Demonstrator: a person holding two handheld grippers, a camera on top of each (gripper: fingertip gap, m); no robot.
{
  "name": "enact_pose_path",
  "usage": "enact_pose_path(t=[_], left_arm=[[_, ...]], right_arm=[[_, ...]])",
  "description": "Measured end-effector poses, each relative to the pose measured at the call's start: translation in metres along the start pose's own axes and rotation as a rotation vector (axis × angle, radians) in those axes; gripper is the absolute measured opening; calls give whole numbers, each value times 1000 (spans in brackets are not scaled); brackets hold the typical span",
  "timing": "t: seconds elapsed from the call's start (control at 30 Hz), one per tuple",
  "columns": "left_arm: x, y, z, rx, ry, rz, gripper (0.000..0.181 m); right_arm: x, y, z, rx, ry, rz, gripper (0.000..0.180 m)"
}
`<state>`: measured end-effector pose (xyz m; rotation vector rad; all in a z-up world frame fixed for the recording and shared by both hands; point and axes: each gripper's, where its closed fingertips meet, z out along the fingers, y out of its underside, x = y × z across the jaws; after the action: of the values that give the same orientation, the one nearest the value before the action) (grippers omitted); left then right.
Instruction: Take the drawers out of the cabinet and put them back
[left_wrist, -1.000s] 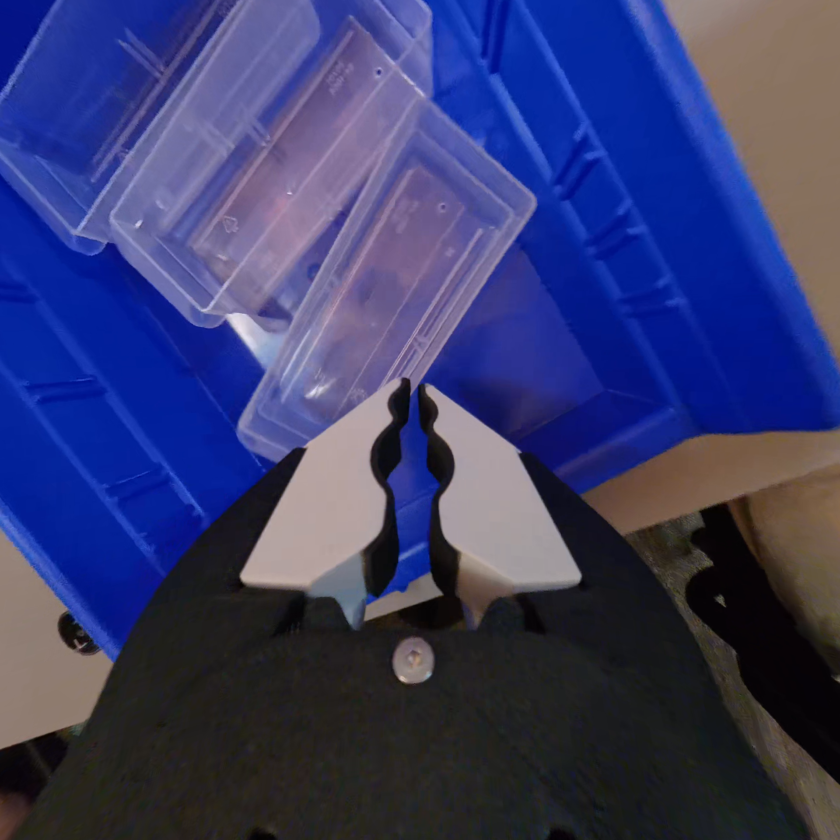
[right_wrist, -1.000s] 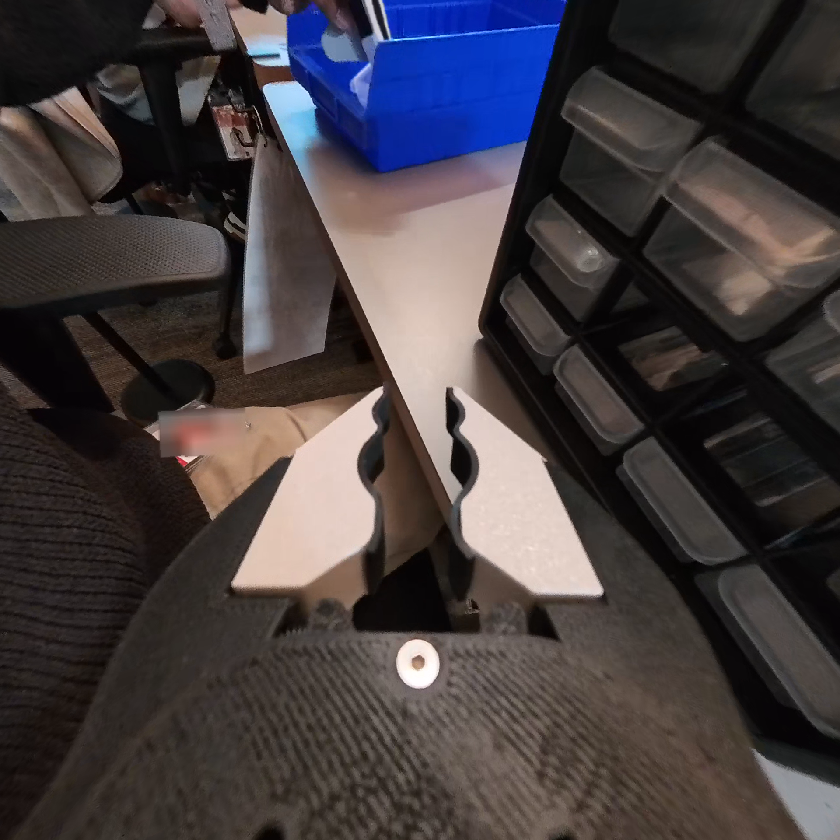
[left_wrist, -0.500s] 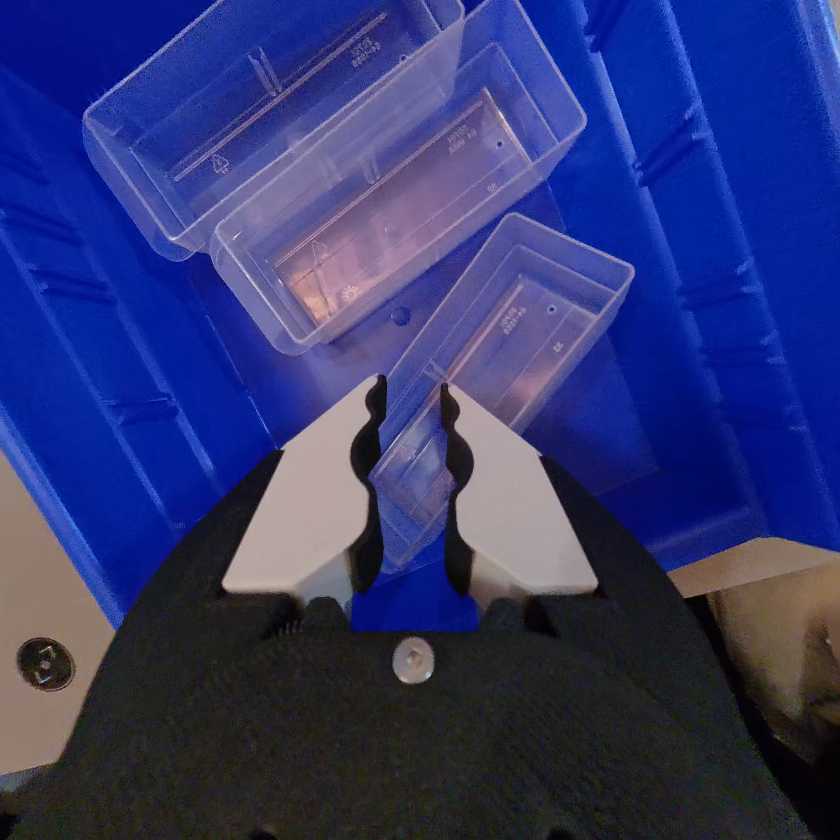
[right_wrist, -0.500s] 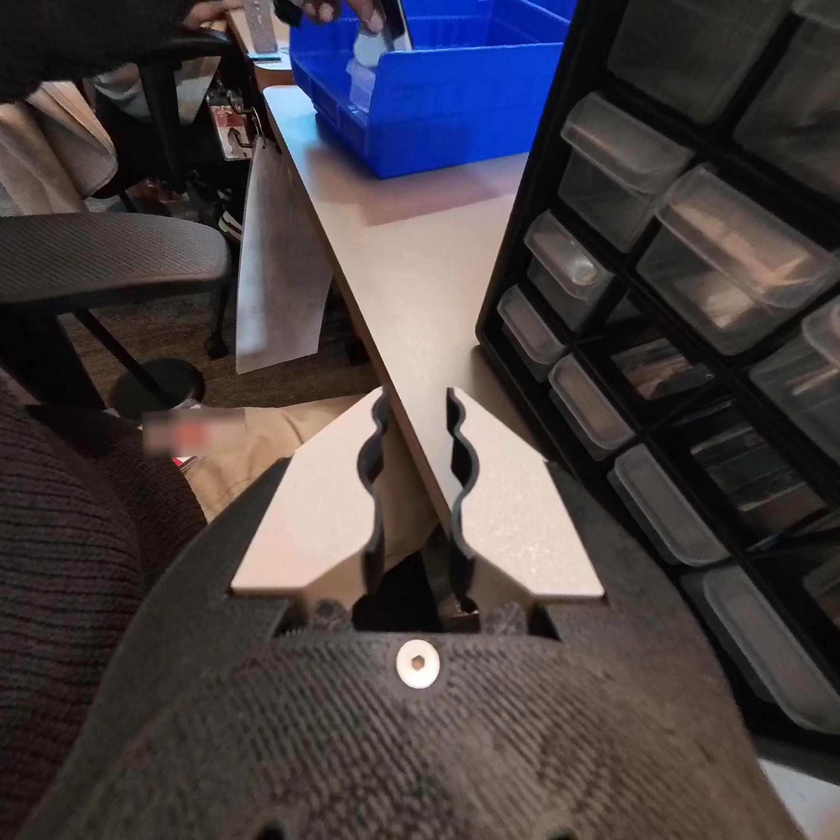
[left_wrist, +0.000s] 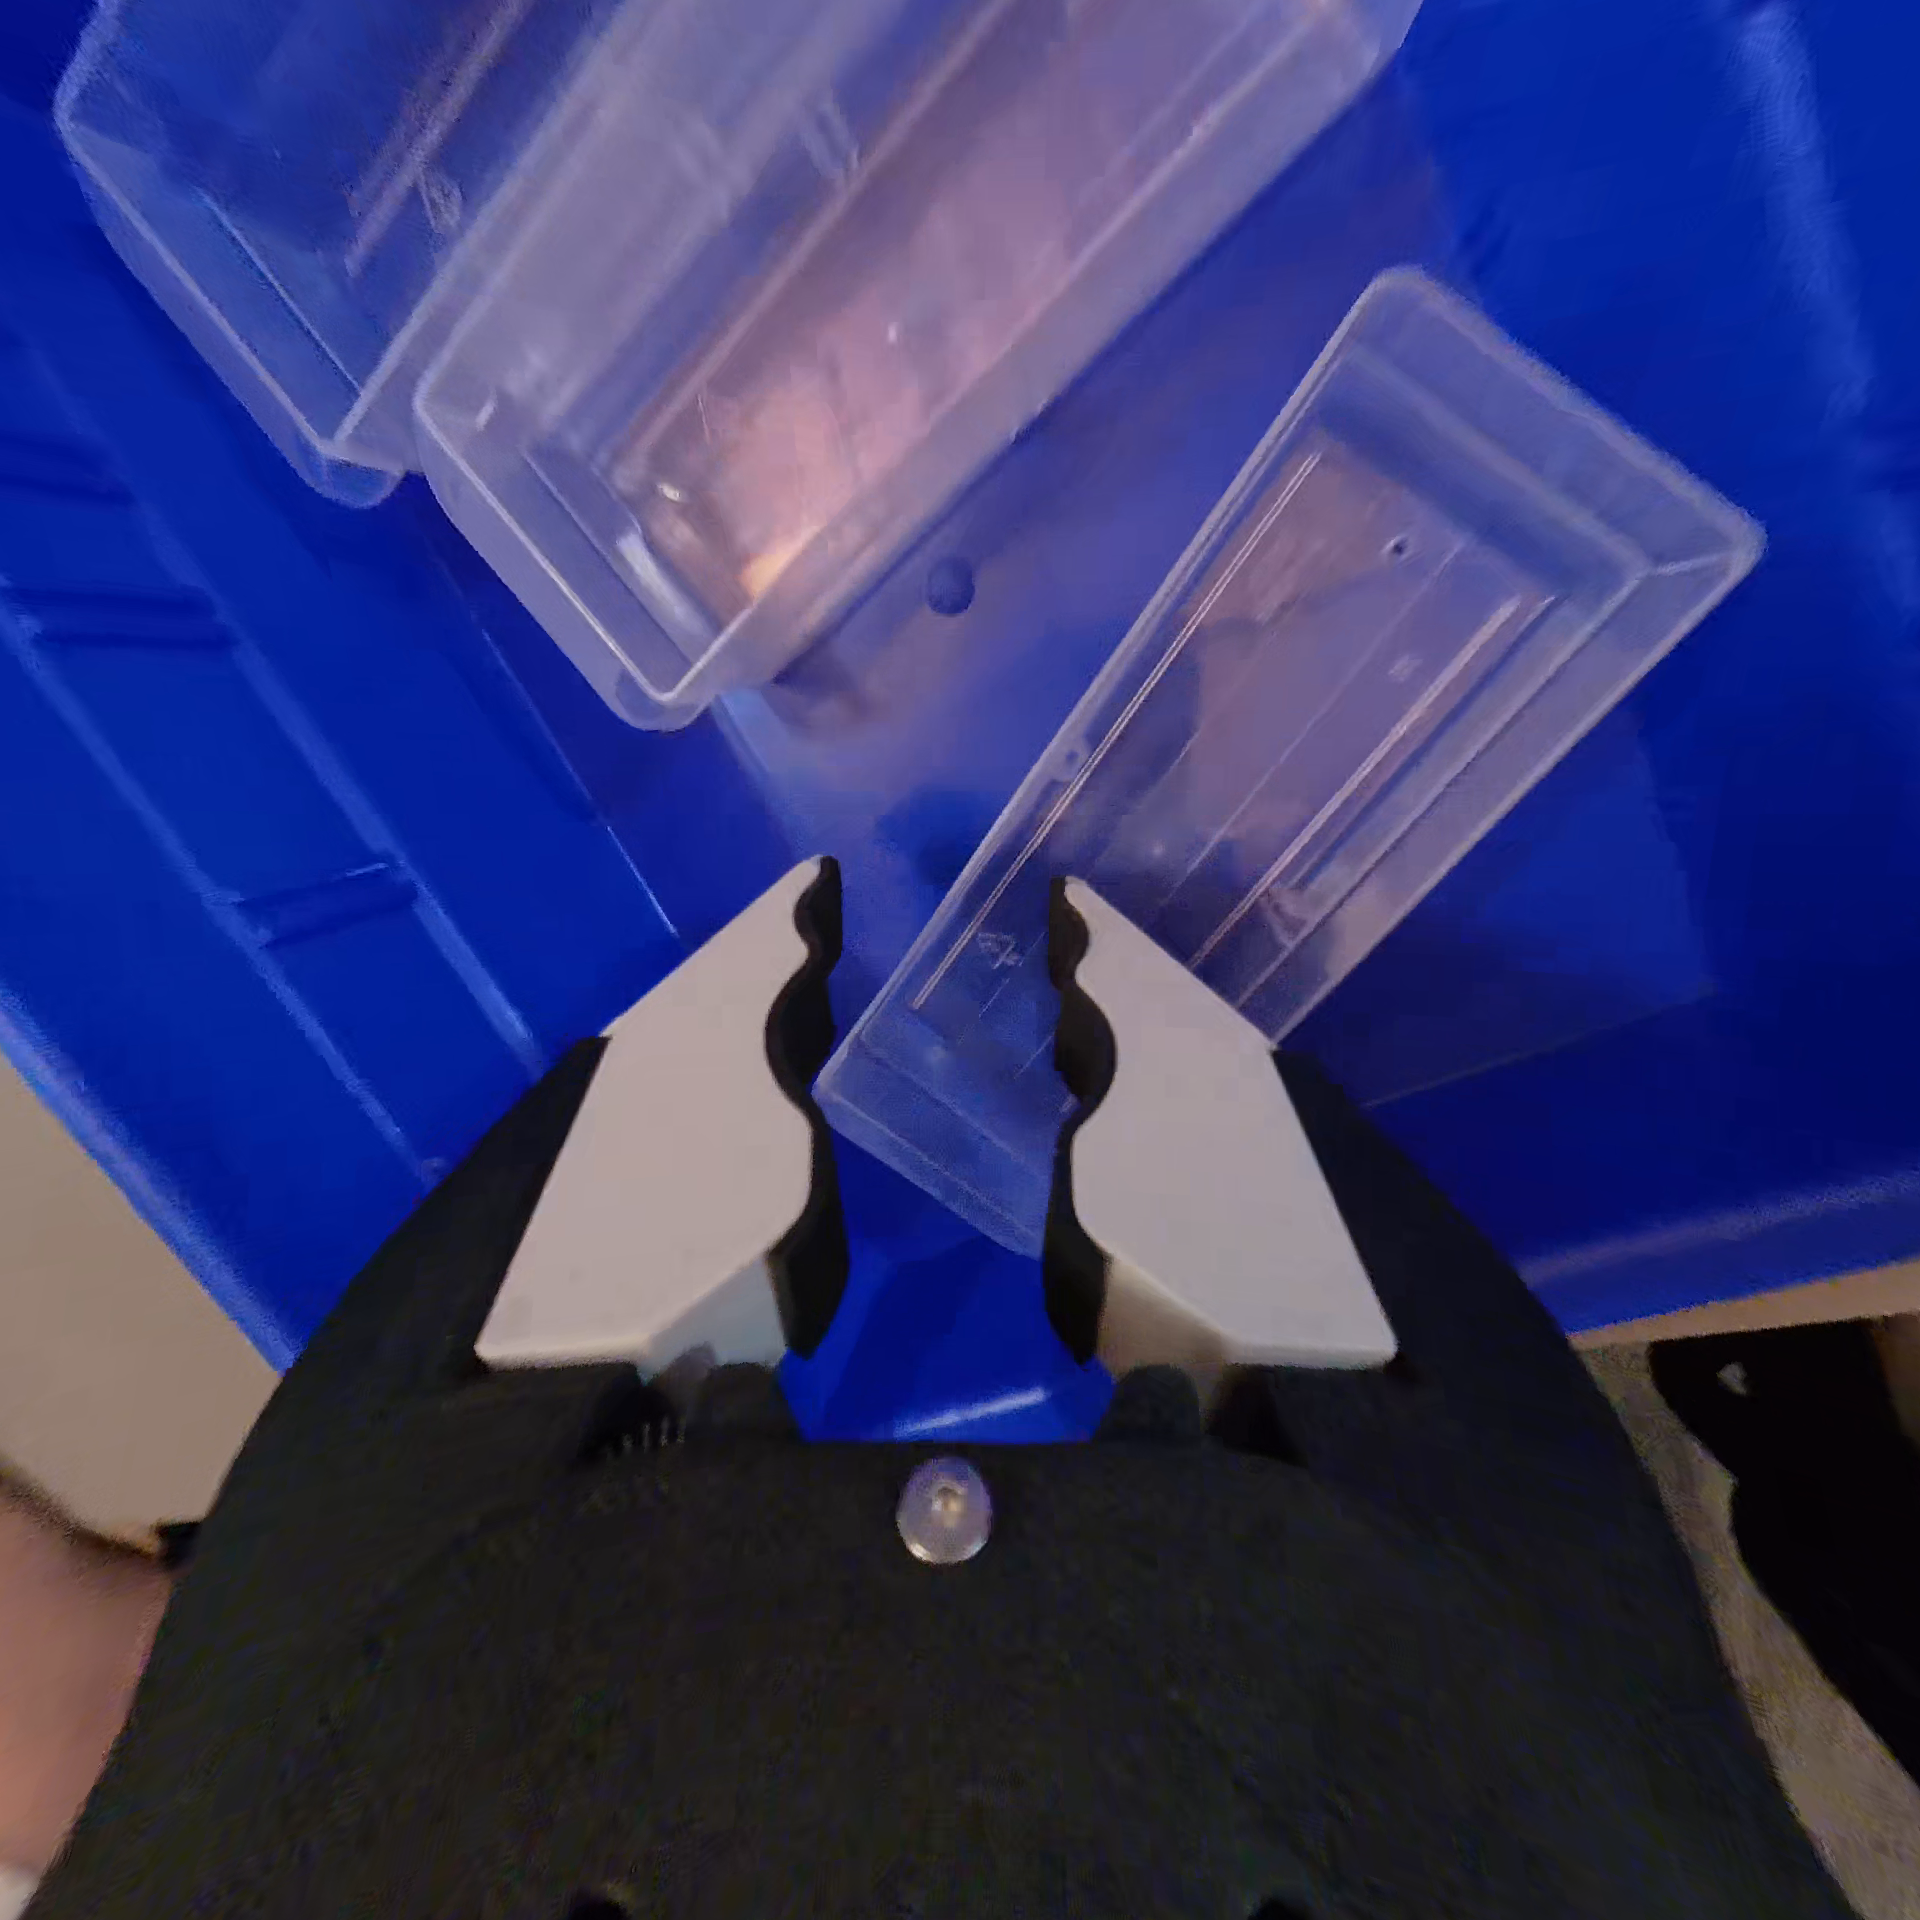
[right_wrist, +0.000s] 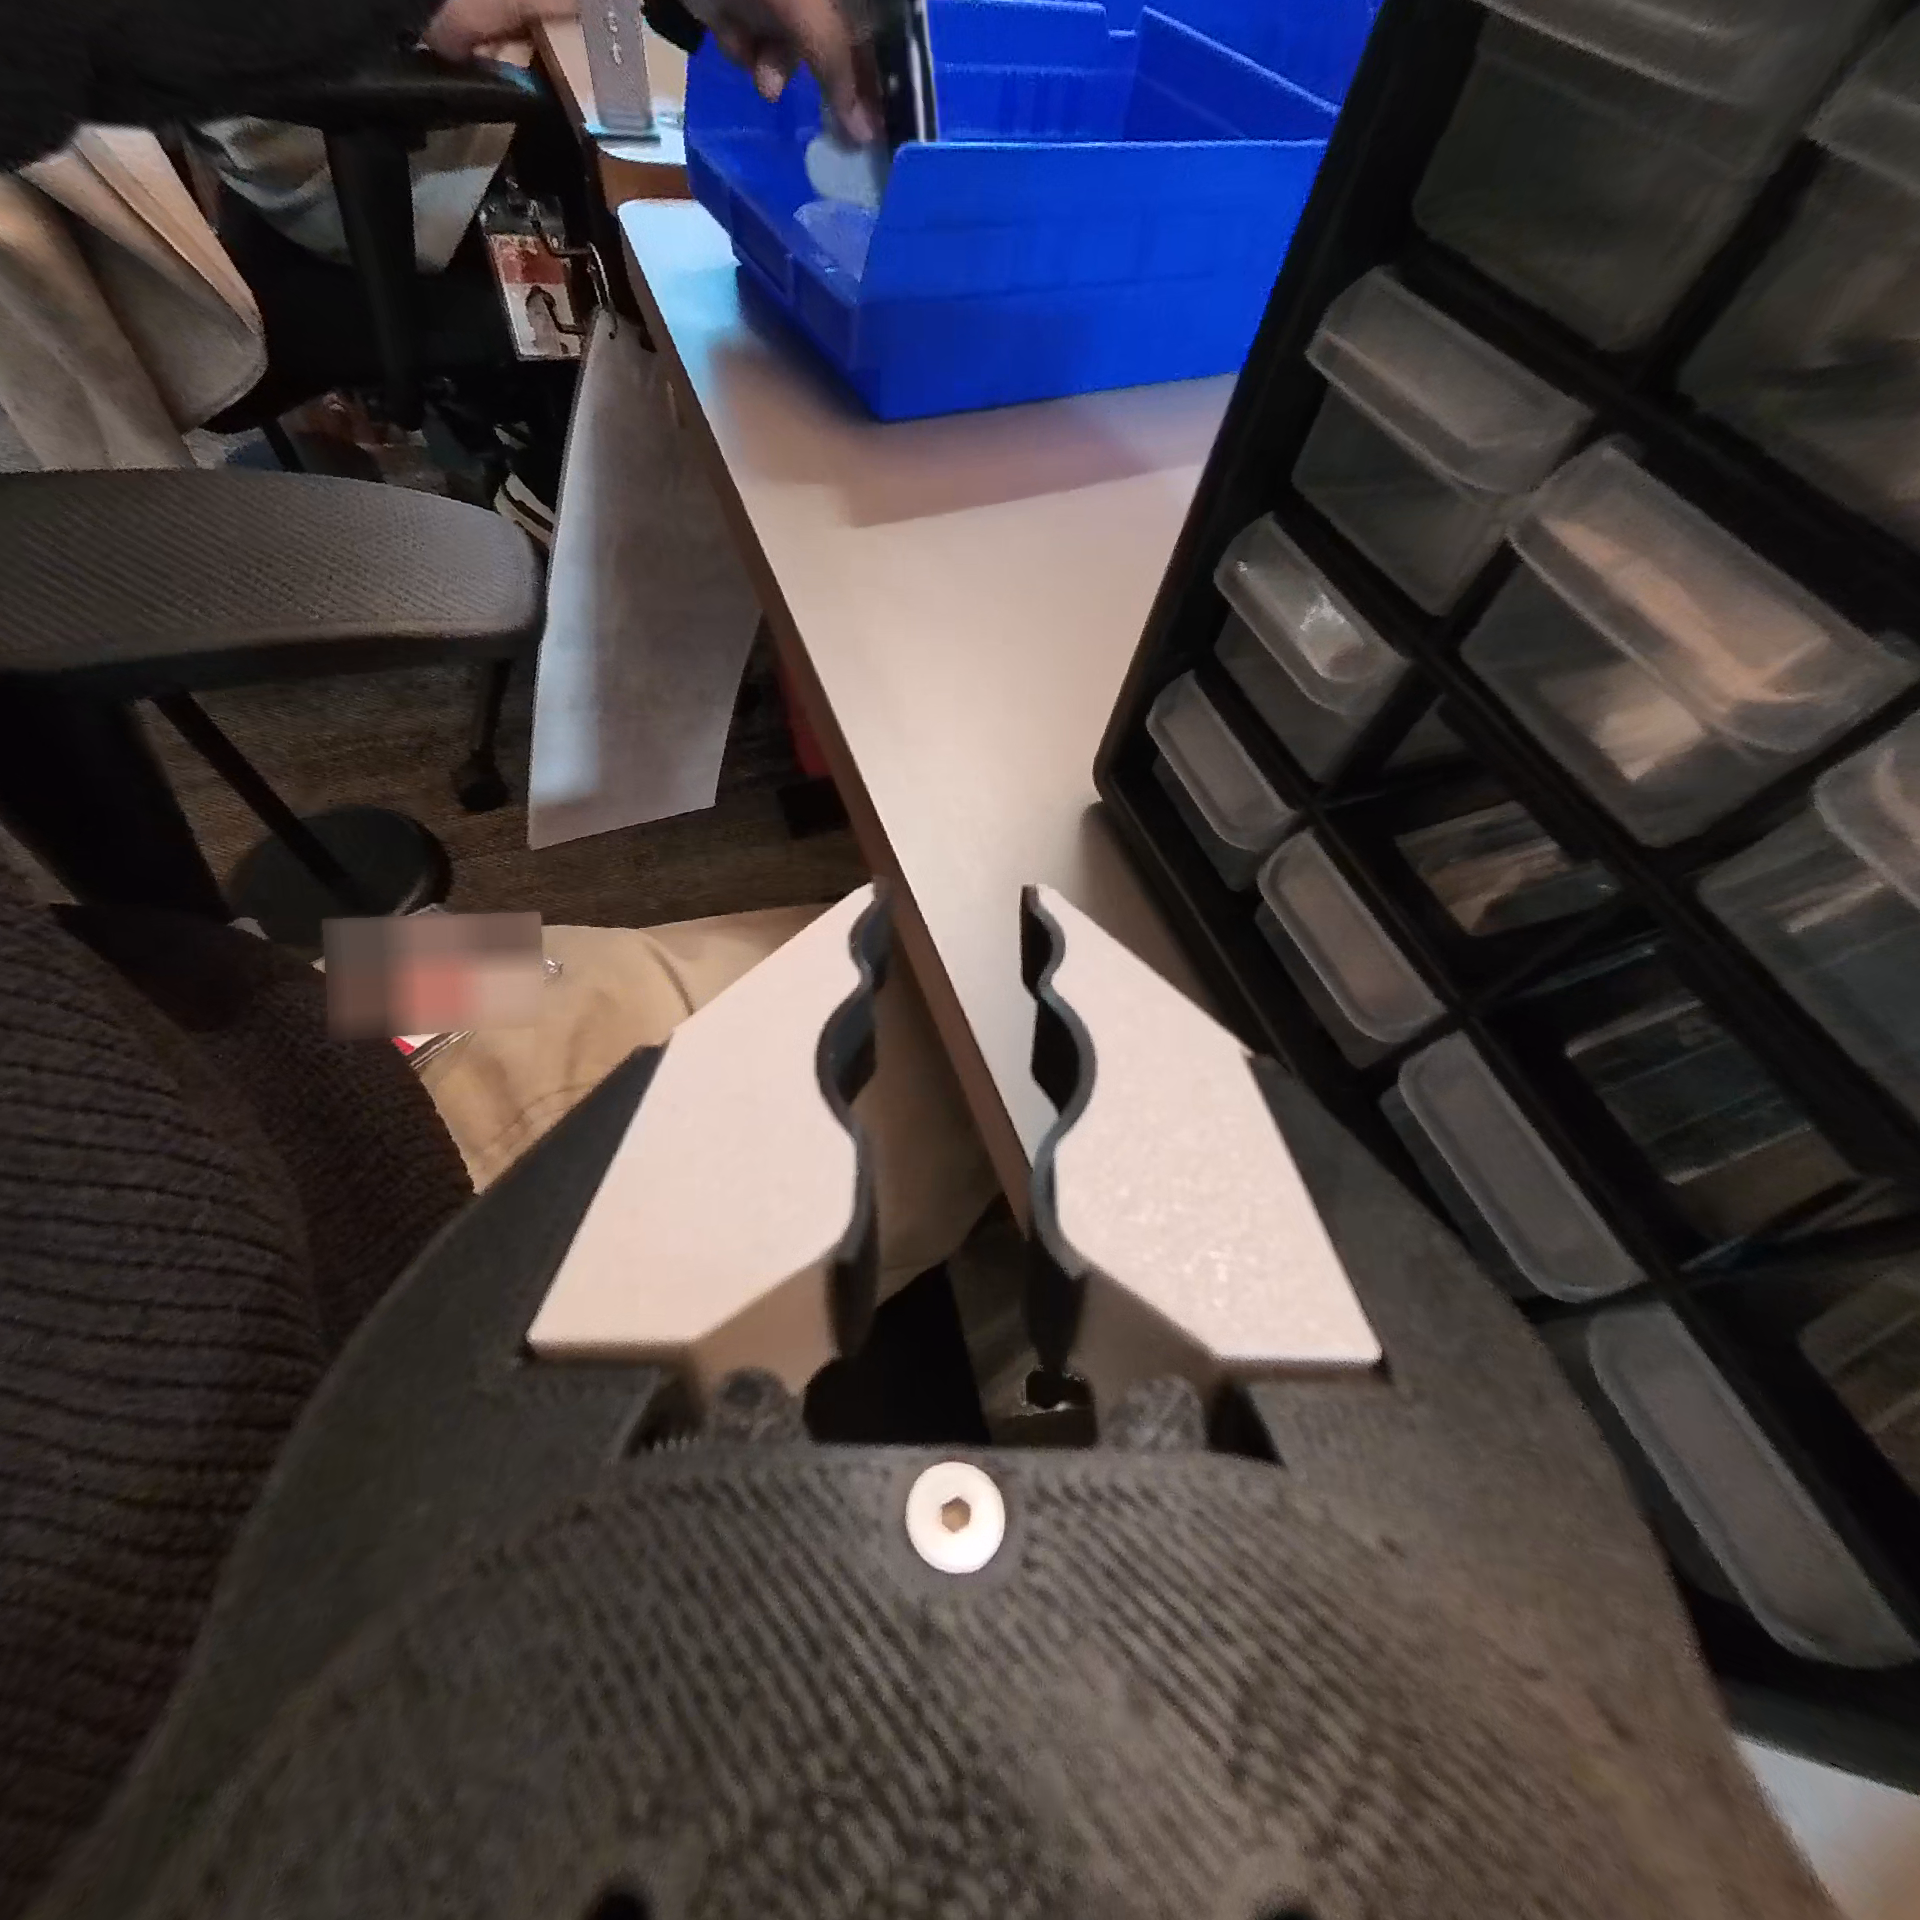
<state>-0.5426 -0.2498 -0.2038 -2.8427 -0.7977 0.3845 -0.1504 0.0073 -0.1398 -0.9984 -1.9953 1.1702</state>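
In the left wrist view, three clear plastic drawers lie in a blue bin (left_wrist: 312, 831). A small drawer (left_wrist: 1299, 779) lies slanted on the bin floor. Its near end sits between the jaws of my left gripper (left_wrist: 940, 894), which is open around it and does not clamp it. Two larger drawers (left_wrist: 831, 364) (left_wrist: 260, 208) lie side by side at the upper left. In the right wrist view, the black cabinet (right_wrist: 1174, 675) stands on the right with several clear drawers (right_wrist: 1662, 644) in it and some empty slots (right_wrist: 1486, 862). My right gripper (right_wrist: 956, 904) is open and empty over the table's front edge.
The blue bin (right_wrist: 1039, 291) stands at the far end of the grey table (right_wrist: 987, 623), with a hand and the left gripper over it. A chair armrest (right_wrist: 260, 571) is on the left. A sheet of paper (right_wrist: 634, 623) hangs from the table edge.
My left gripper went from shut at the small drawer's near end to open around it and dropped lower into the bin. The right gripper has barely moved.
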Motion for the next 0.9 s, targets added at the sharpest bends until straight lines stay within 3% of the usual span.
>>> enact_pose_path(t=[0.07,0.23,0.33,0.4,0.53,0.63,0.77,0.9], left_arm=[[-2,5,4,-34,-46,32,11],[-7,-1,-34,55,-116,27,2],[-4,-3,-79,145,-123,-32,0],[16,-4,-114,237,-81,-61,0],[93,-3,-179,454,8,-39,0],[174,-6,-211,610,105,29,0],[307,-4,-229,723,373,157,0],[385,-11,-229,825,415,240,0]], right_arm=[[0,-1,-1,1,7,-12,24],[-2,-4,-3,4,18,-33,24],[-3,-8,-4,11,22,-48,23],[-7,-22,-11,73,24,-79,11],[-20,-70,-34,255,124,-239,9],[-31,-92,-38,292,189,-309,31],[-65,-101,-30,230,140,-311,58],[-96,-107,-34,152,168,-405,52]])
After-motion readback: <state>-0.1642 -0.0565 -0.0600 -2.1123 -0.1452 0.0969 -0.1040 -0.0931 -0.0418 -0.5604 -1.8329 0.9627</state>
